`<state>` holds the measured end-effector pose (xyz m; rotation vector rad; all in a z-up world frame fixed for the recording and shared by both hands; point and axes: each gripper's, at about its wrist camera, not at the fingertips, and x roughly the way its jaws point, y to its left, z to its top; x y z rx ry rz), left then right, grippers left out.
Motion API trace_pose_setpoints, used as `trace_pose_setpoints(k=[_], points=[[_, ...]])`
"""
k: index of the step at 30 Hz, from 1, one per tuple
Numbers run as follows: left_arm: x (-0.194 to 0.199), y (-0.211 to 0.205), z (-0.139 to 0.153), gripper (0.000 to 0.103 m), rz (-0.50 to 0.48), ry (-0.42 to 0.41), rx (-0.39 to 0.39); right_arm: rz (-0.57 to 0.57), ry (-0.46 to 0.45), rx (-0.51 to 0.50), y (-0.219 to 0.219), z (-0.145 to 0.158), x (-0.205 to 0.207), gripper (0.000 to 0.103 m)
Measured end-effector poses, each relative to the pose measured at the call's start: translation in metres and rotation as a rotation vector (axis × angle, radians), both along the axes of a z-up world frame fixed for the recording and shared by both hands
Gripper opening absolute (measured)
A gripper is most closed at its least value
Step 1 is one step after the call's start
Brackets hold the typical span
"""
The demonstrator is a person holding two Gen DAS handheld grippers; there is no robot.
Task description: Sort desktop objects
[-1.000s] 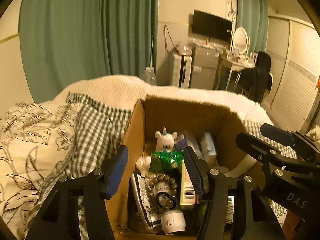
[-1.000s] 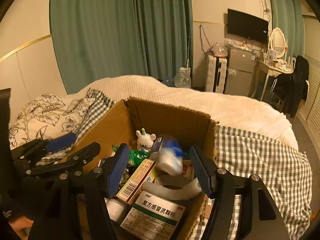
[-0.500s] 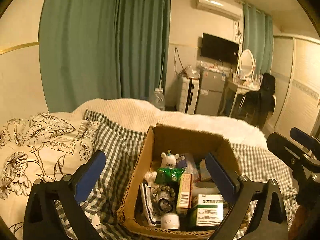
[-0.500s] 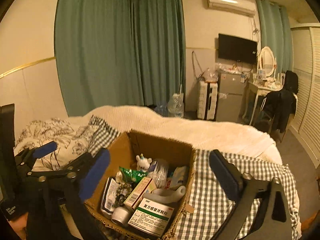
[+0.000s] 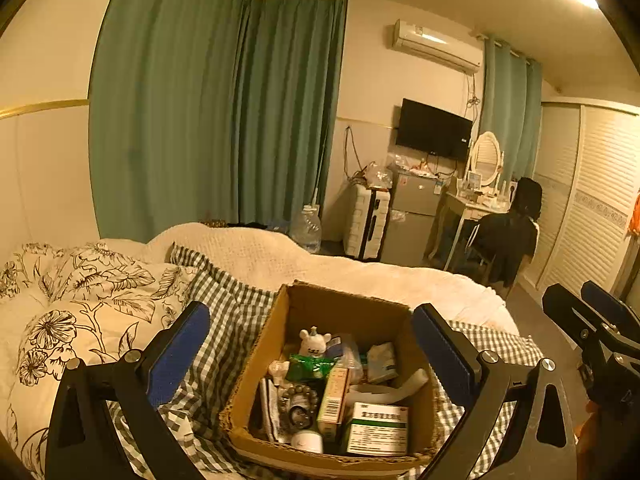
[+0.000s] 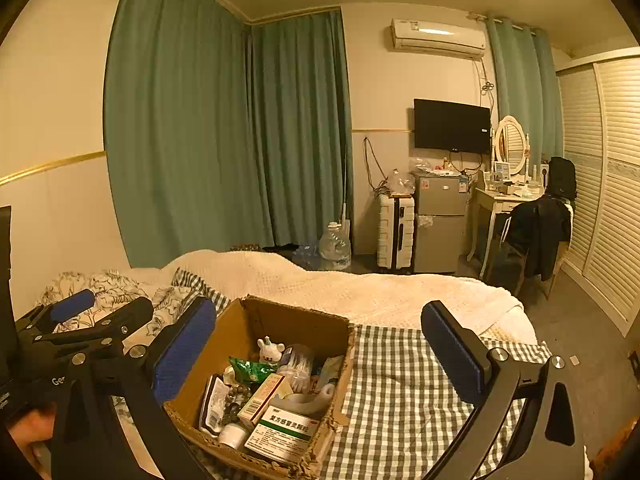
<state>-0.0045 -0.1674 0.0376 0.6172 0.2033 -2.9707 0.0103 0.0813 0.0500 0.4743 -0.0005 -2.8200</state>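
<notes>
Box [image 5: 348,312] on the checked cloth [image 6: 404,392], packed: bear figurine [image 5: 314,342], green packet [image 5: 308,368], bead bracelet [image 5: 298,394], medicine cartons [image 5: 378,428]. Left gripper [image 5: 310,354] and right gripper [image 6: 318,354] both spread wide, empty, above the box. Judged: sorting looks finished; nothing loose visible outside.

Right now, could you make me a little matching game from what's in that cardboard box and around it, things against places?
Things:
1. white bear figure
2. green-and-white medicine box
3. bead bracelet
4. checked cloth

Places:
A. under the cardboard box
B. near corner of the box
C. far end of the box
D. beside the upright orange carton

Pairs: 1-C, 2-B, 3-D, 4-A
</notes>
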Motion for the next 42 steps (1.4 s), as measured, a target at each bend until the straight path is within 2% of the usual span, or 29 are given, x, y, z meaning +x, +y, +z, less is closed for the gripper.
trace_pose_setpoints(k=[11, 22, 31, 42], points=[[0.015, 0.061, 0.018, 0.103, -0.067, 0.045, -0.061, -0.062, 0.03, -0.03, 0.061, 0.009, 0.02, 0.103], [0.016, 0.13, 0.018, 0.103, -0.141, 0.074, -0.109, -0.135, 0.014, -0.043, 0.131, 0.003, 0.028, 0.103], [0.005, 0.178, -0.001, 0.103, -0.199, 0.053, -0.144, -0.201, -0.014, -0.062, 0.176, -0.018, 0.028, 0.103], [-0.019, 0.198, -0.05, 0.103, -0.238, -0.035, -0.167, -0.243, -0.079, -0.06, 0.198, -0.062, 0.015, 0.103]])
